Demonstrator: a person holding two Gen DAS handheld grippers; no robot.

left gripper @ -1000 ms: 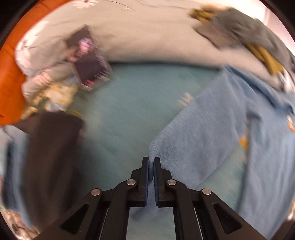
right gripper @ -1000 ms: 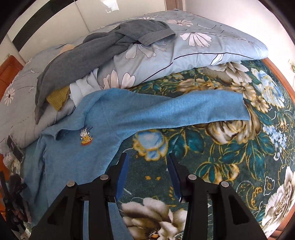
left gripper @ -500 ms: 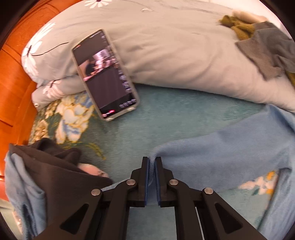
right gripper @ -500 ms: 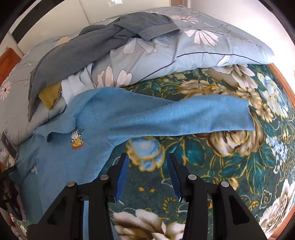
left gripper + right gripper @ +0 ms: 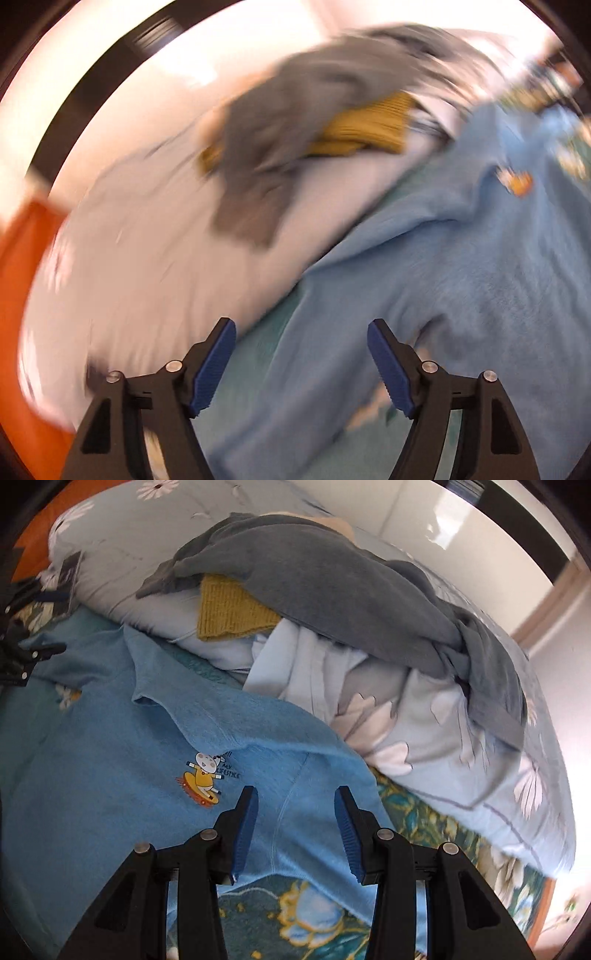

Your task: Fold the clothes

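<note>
Blue sweater [image 5: 110, 775], spread flat on the bed [image 5: 424, 823], lies directly beneath both tools. Left tool [image 5: 301, 363]: jaws spread wide, having just been opening, nothing between them. Right tool [image 5: 295, 827]: jaws apart, pinching nothing, poised over the sweater beside its cartoon patch [image 5: 205, 779]. Behind: a yellow knit [image 5: 229, 609], apparently tucked under a grey garment [image 5: 332, 590], heaped on the floral quilt [image 5: 480, 757].

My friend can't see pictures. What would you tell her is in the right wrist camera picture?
A blue sweater with a little cartoon skateboarder patch lies spread on a flowery bedspread, and the right tool hovers open just above it. Behind, a grey garment and something knitted and mustard yellow are heaped on a pale blue quilt with daisies.
</note>
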